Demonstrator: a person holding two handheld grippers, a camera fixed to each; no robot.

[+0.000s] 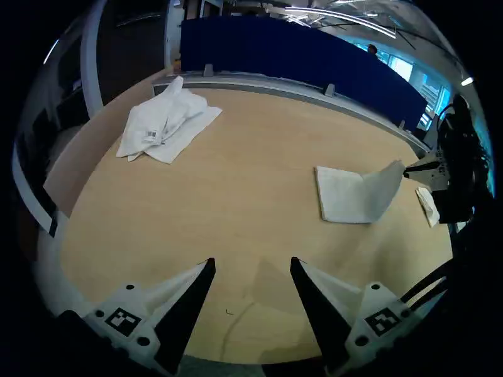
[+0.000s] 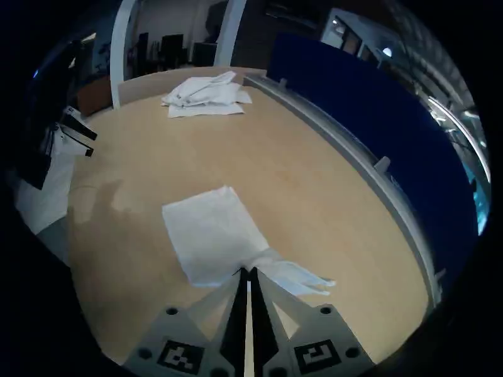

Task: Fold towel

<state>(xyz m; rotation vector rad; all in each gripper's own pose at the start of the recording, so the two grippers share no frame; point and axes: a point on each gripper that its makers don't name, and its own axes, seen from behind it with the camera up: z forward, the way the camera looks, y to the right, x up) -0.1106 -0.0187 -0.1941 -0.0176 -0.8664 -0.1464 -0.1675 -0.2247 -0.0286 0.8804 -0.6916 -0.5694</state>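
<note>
Here, in the left gripper view, we see the left gripper (image 1: 251, 264) low over the near edge of the table (image 1: 251, 169), its fingers spread wide with nothing between them. The towel (image 1: 349, 198) lies well apart from it, ahead and to the right, mostly flat on the wood. Its far right corner is lifted into a peak, and the right gripper (image 1: 407, 169) holds that peak at its tip. A loose pile (image 1: 165, 122) of white cloths sits at the far left of the table, well away from both grippers. A blue partition (image 1: 295, 56) runs behind the far edge.

In the right gripper view, we look along the right gripper (image 2: 249, 274), whose fingers are pressed together, pinching the towel's near corner. The towel (image 2: 207, 235) stretches away from the fingertips, up and to the left, its far part flat on the table (image 2: 302, 182). A bunched fold trails to the right of the fingers. The pile (image 2: 204, 94) lies at the far end, and the partition (image 2: 377, 113) lines the right side. At the left edge we make out the left gripper (image 2: 92, 144), well apart from the towel, fingers parted.
</note>
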